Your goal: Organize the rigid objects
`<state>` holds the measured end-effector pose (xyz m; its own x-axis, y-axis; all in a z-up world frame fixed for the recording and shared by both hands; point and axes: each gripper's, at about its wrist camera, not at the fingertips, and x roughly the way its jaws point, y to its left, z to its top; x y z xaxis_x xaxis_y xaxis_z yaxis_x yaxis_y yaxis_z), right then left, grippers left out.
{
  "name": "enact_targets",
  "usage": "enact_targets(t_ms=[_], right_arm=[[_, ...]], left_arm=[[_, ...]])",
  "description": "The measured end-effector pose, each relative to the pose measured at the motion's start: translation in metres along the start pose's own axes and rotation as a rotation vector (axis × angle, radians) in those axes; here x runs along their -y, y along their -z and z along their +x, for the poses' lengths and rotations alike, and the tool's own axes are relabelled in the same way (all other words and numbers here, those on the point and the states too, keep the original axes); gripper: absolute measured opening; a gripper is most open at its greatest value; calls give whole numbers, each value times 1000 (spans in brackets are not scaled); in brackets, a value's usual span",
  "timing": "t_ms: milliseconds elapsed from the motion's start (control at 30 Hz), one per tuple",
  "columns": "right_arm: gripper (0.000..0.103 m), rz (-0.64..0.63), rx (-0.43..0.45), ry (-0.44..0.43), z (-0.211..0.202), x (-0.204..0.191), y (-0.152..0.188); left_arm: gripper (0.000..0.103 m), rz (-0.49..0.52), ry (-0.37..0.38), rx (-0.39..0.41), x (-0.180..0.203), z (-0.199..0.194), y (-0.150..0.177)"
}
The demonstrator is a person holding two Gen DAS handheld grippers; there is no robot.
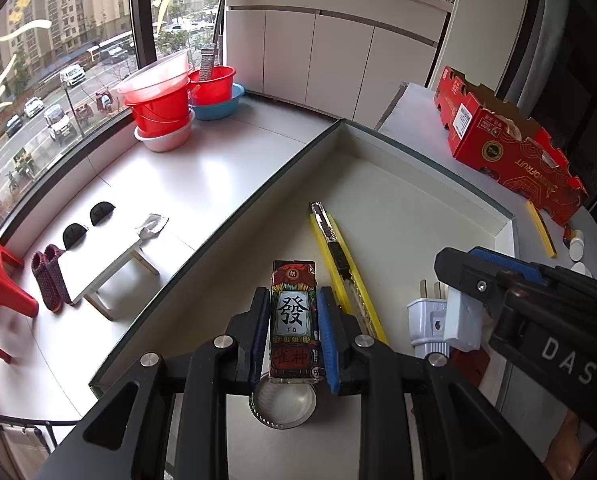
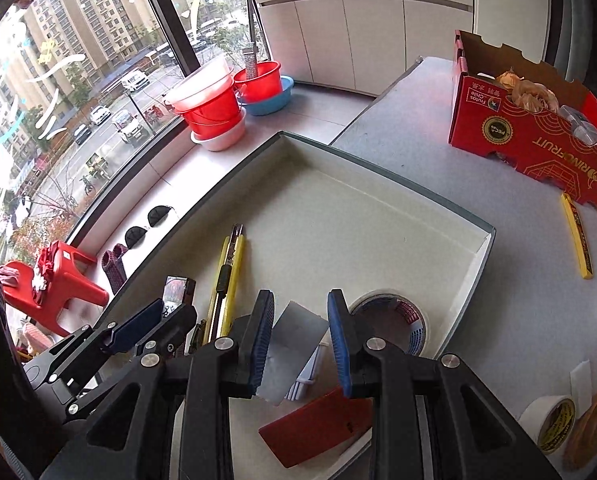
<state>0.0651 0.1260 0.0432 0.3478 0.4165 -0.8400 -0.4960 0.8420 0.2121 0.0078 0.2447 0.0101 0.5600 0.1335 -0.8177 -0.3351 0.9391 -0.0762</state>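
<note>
1. Grey countertop by a curved window carries a shallow white tray; both grippers are held tilted down over its near end.
2. Left gripper: jaws narrow, blue pads seen against both long sides of a printed lighter-shaped box. It is judged gripped. Its long axis runs straight ahead, parallel to the fingers, far end pointing into the tray.
3. Under the near end of the box, a round clear lid with a metal rim is seen, partly hidden by the jaws.
4. Just right of the left jaws, a yellow utility knife lies in the tray, long axis nearly parallel to the box and leaning slightly left at the far end. Little gap is left between knife and right pad.
5. Right gripper: jaws narrow, with a white plug adapter between them, judged held; its grey face fills the gap in the right wrist view. A second white plug lies just beside it.
6. Below the right jaws, a red card; just right of them, a tape roll sits in the tray corner.
7. Key relation: free tray floor lies ahead of and between both jaws; the left hand is nearer the knife row, so the box is judged best set down parallel to the knife on its left.
8. Risk: knife could be nudged on release.
</note>
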Motion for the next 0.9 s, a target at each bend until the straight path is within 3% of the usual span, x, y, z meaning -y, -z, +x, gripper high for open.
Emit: enact_targets(t_ms=[33,67,133,167,267,400,533,733,900], right_arm=[[30,-6,-3,3,0,0,1],[31,-12,-7,5,0,0,1],[66,-15,-4,5,-3,1,3],[96,-12,26,6,-8,1,4],[98,-26,95,12,-28,1,8],[98,-57,123,30,-49,3,18],[98,-8,129,26,-69,23,39],[98,47,119,108,-101,65,95],[98,173,123,213,-129,117,147]], left_arm=[[42,5,0,3,1,0,1],[61,6,-6,9,1,-1,3],[86,3,-13,27,1,-5,6],[90,1,-10,30,0,-6,8],[103,-1,2,24,1,-5,15],[103,-4,41,17,6,-8,30],[103,17,60,9,14,-13,42],[103,55,118,14,31,-35,47],[103,119,201,33,65,-62,58]])
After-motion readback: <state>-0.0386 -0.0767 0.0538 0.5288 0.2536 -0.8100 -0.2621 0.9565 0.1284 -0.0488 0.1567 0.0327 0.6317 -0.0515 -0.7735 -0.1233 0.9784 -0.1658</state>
